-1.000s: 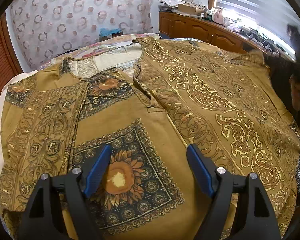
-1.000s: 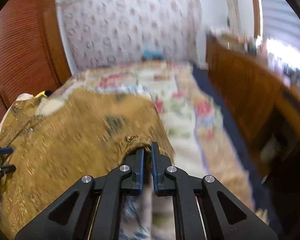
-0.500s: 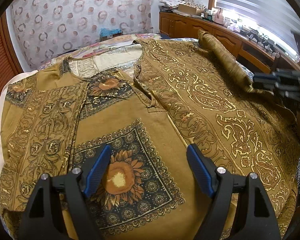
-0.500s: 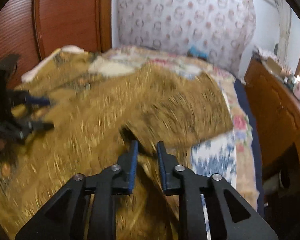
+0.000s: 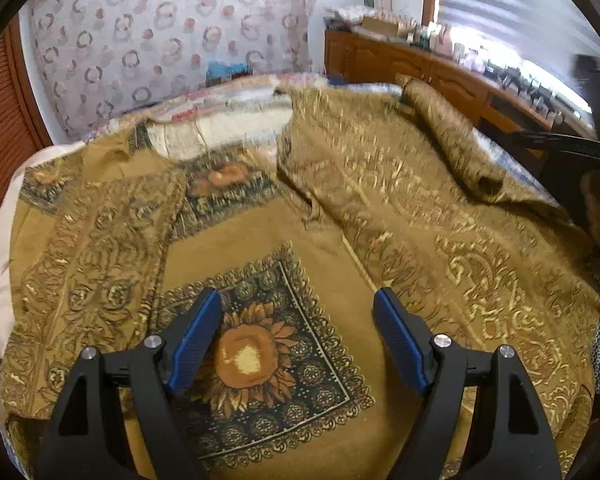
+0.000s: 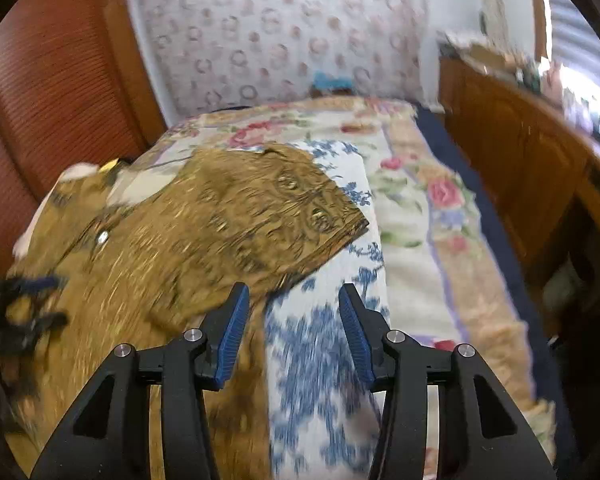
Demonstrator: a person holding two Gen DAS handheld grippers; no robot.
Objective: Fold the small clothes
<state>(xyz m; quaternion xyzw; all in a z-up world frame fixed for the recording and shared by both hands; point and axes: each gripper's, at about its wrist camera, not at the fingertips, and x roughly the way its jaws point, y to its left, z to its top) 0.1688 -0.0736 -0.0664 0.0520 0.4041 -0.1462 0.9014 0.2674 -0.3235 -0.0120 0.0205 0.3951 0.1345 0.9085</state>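
Released since half a second ago, the sleeve (image 5: 448,136) is lying folded over the shirt (image 5: 308,248) on the bed (image 6: 416,200); left gripper (image 5: 298,336) is hovering, jaws apart. Right gripper (image 6: 290,320), jaws parted, is retreating; flatten the fold next.

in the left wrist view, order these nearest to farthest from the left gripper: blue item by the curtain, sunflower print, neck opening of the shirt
1. sunflower print, between the left gripper fingers
2. neck opening, further up the shirt
3. blue item, at the curtain

Both tongs, left (image 5: 298,334) and right (image 6: 292,330), are black, with ribbed blue pads and silver screws.
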